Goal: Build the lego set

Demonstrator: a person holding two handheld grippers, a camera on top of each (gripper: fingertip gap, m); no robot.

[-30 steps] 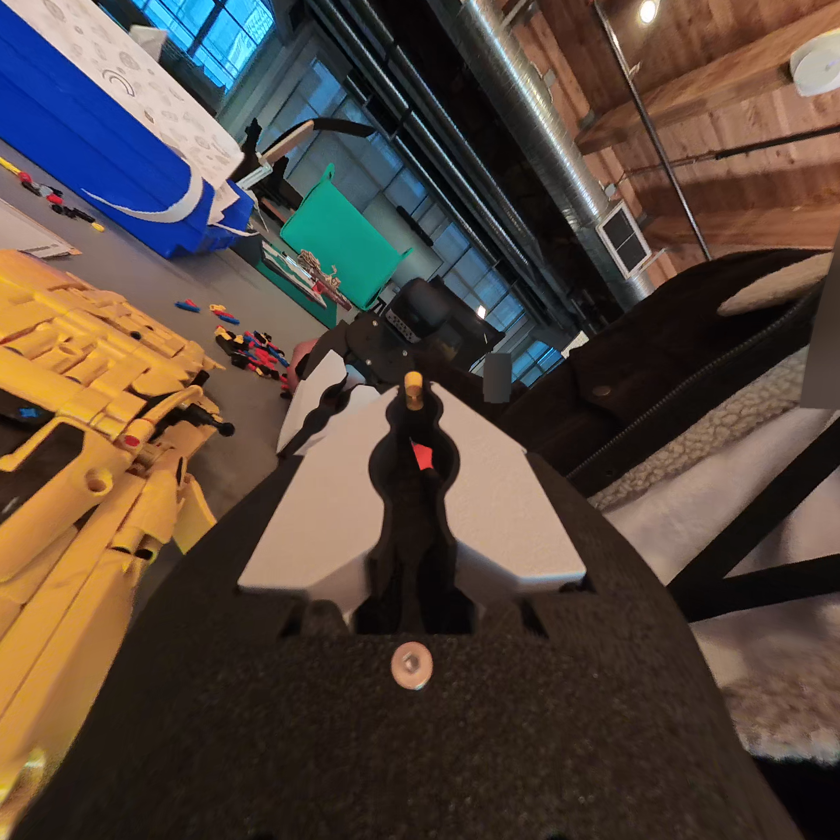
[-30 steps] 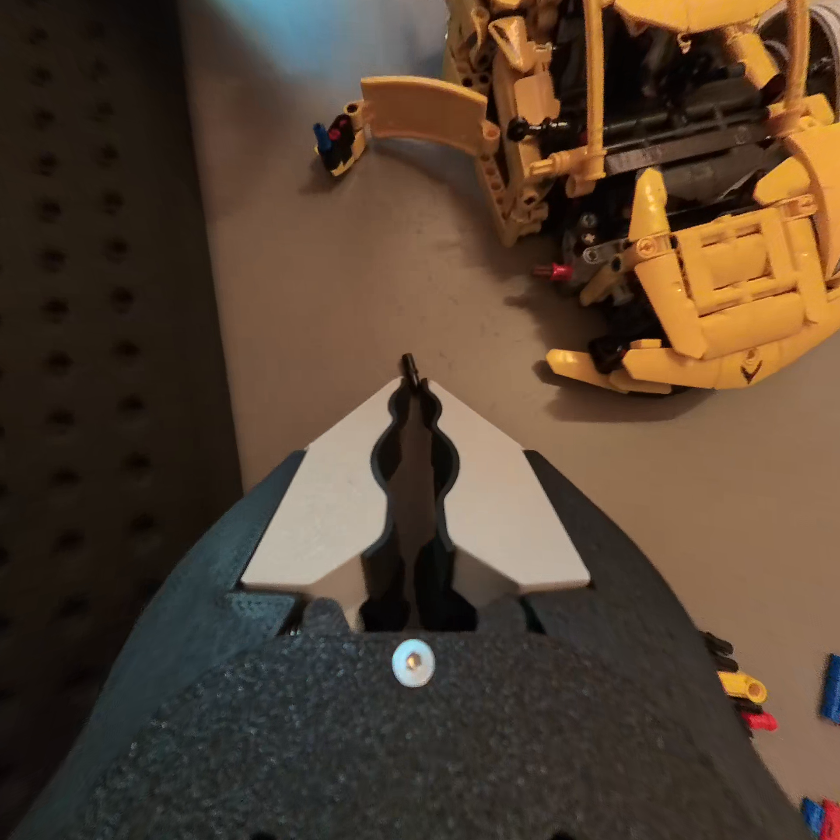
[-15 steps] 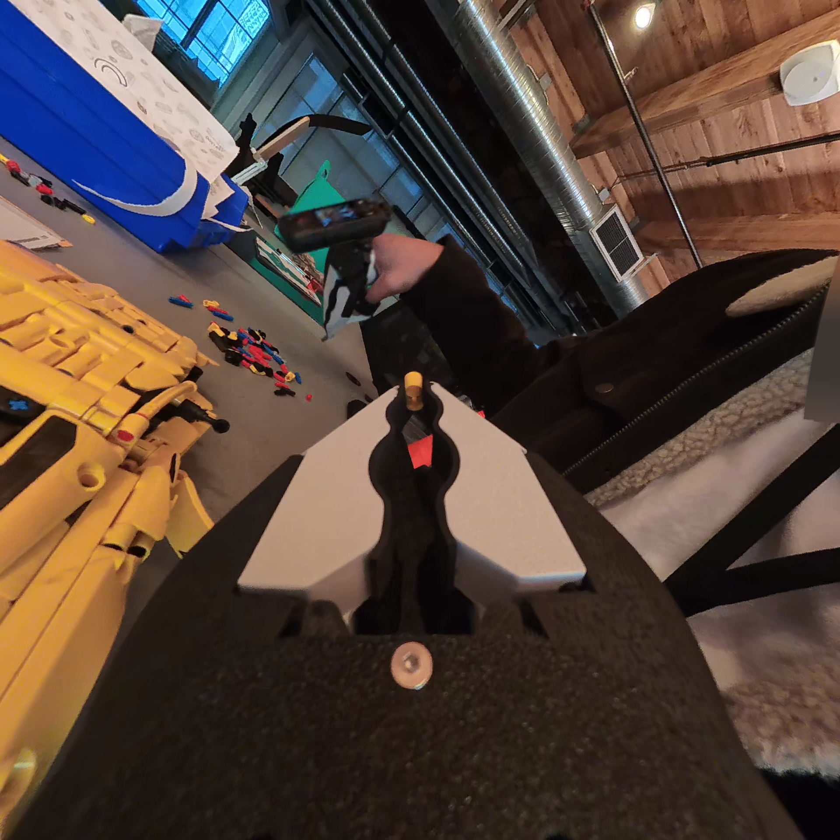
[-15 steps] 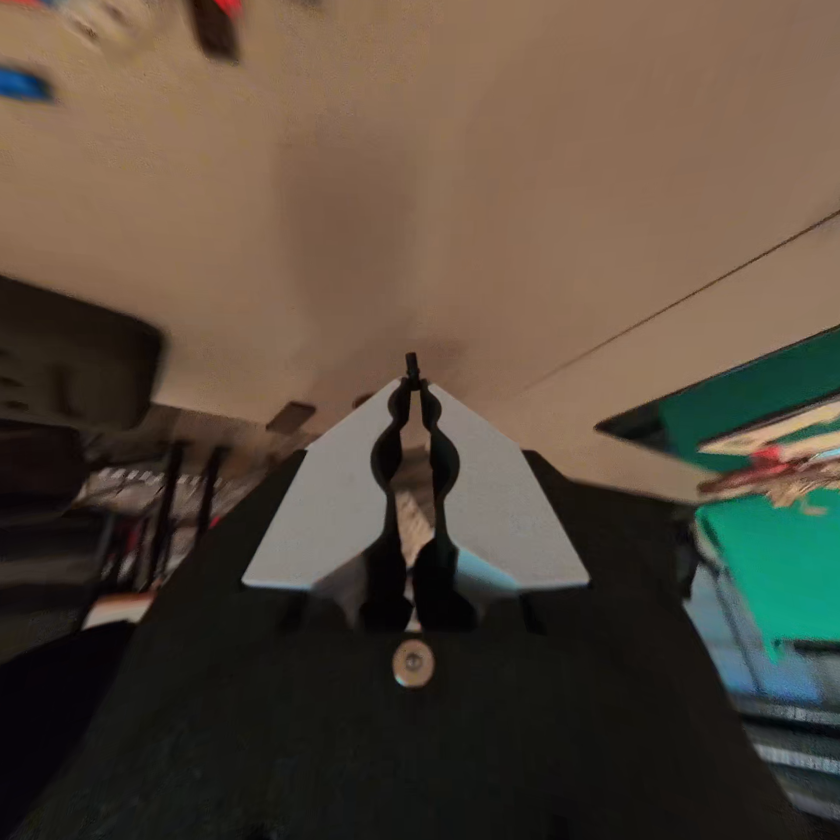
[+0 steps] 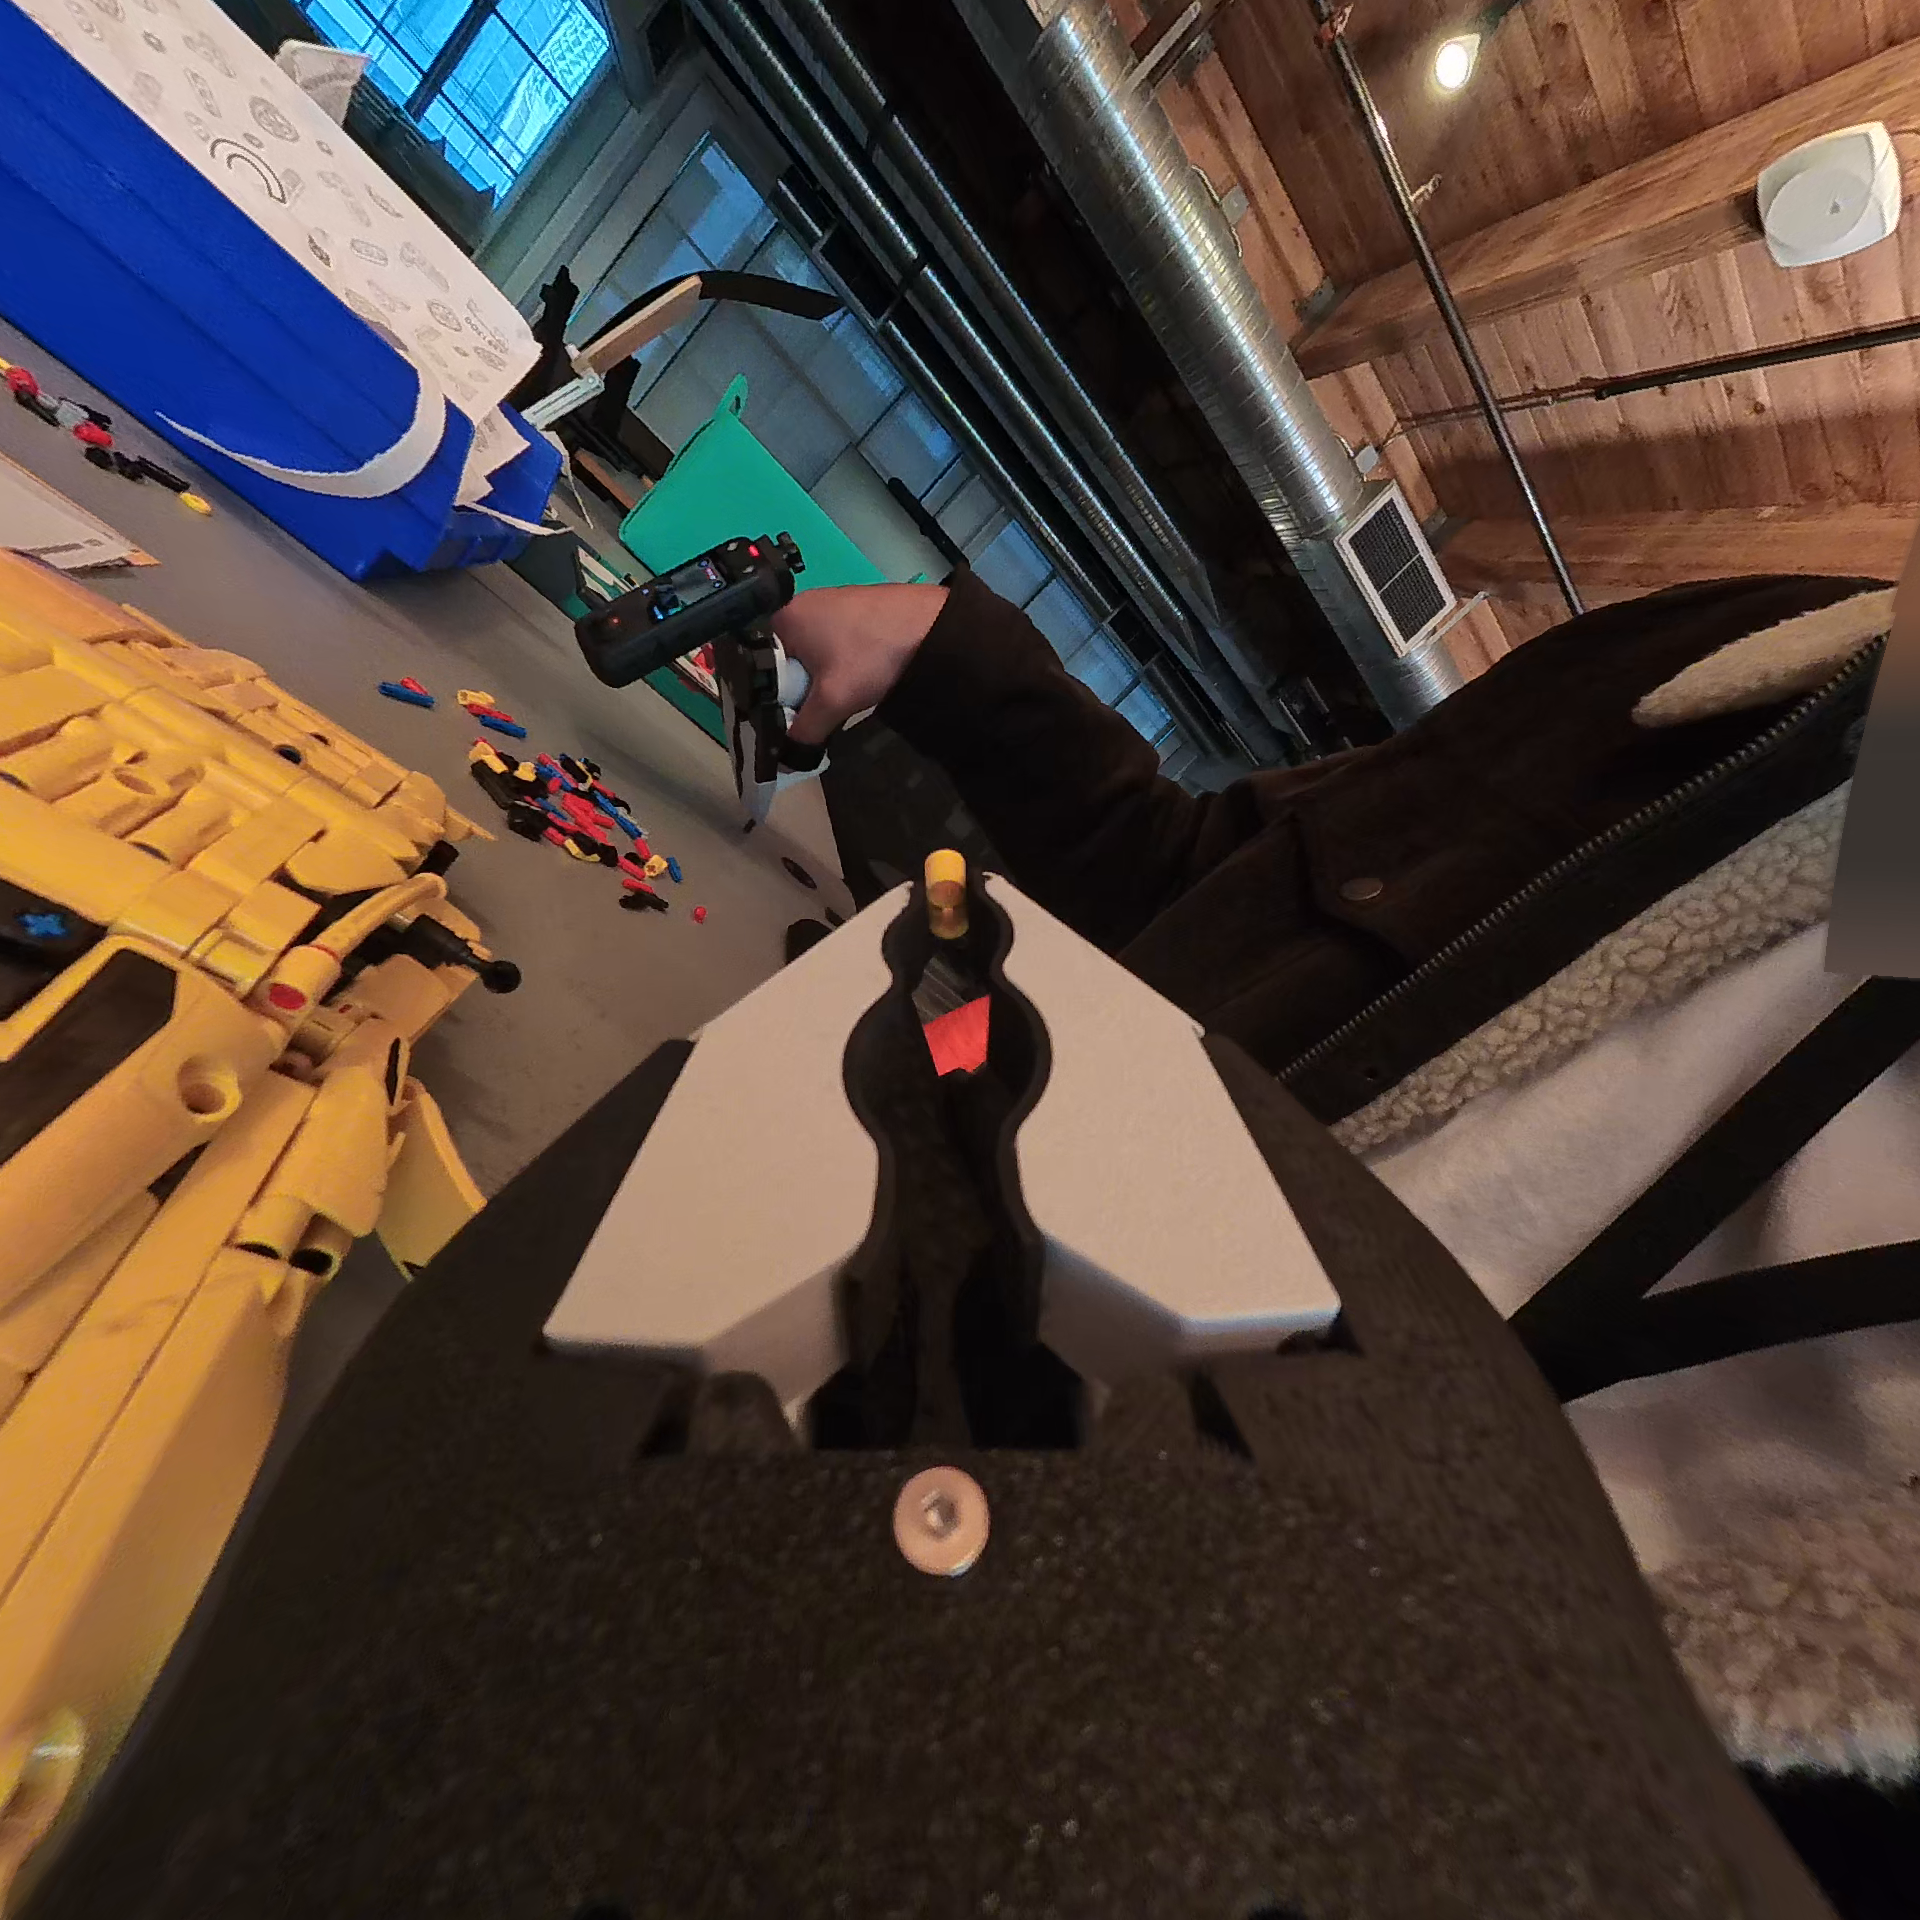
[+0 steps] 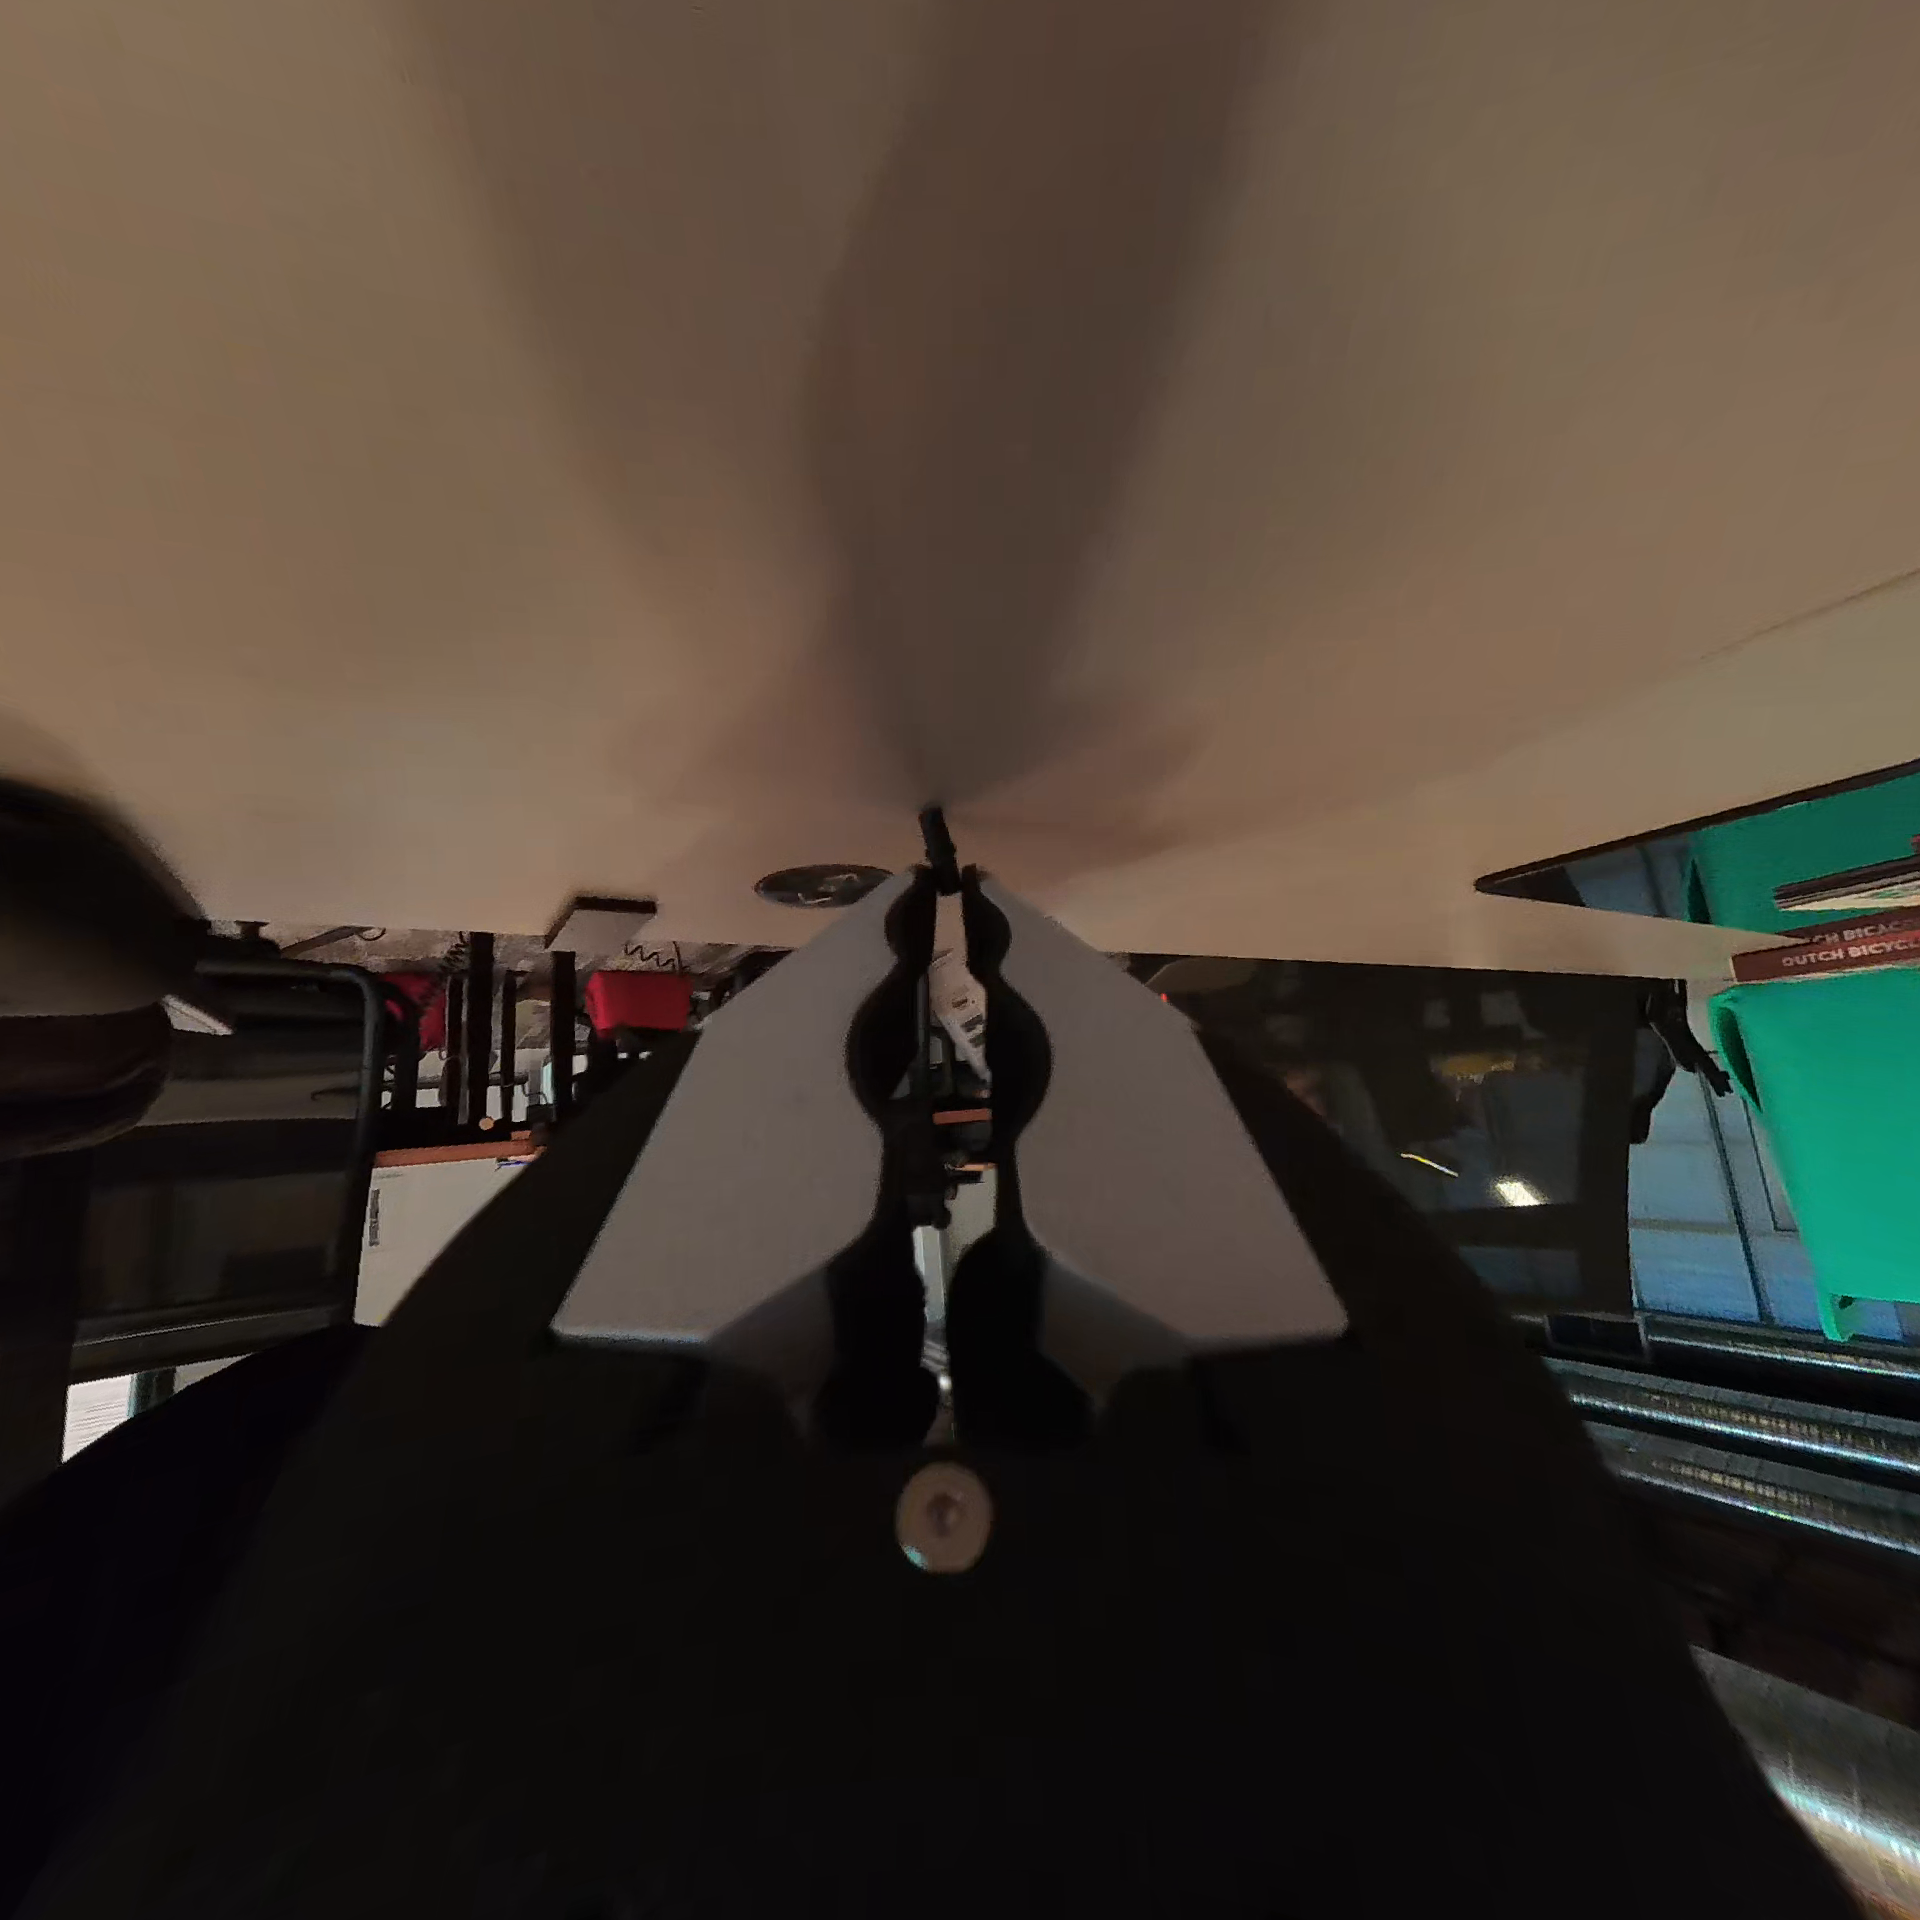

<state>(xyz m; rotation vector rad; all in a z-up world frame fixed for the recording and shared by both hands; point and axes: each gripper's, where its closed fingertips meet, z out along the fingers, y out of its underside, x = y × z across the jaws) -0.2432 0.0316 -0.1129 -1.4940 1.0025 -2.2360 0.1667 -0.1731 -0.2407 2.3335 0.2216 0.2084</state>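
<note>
My left gripper (image 5: 943, 914) is shut on a small yellow pin (image 5: 945, 891) that sticks out past the tips, and a red piece (image 5: 958, 1044) shows in the gap behind it. The large yellow lego model (image 5: 208, 935) lies to its left on the grey table (image 5: 582, 935). My right gripper (image 6: 940, 878) is shut on a thin black pin (image 6: 933, 831), whose tip is close to the table surface (image 6: 935, 364); this view is rolled over and blurred. In the left wrist view a hand holds the right gripper (image 5: 750, 816) pointing down beside the loose pieces (image 5: 582, 800).
A blue bin (image 5: 208, 291) with white paper stands at the back left, with a green board (image 5: 727, 488) behind it. More small pieces (image 5: 94, 436) and a paper sheet (image 5: 52, 530) lie by the bin. The person's dark jacket sleeve (image 5: 1039, 758) crosses the right side.
The right gripper left the yellow model, rose and rolled over, and now points its black pin down at the table beside the loose pile. The left gripper has barely moved.
</note>
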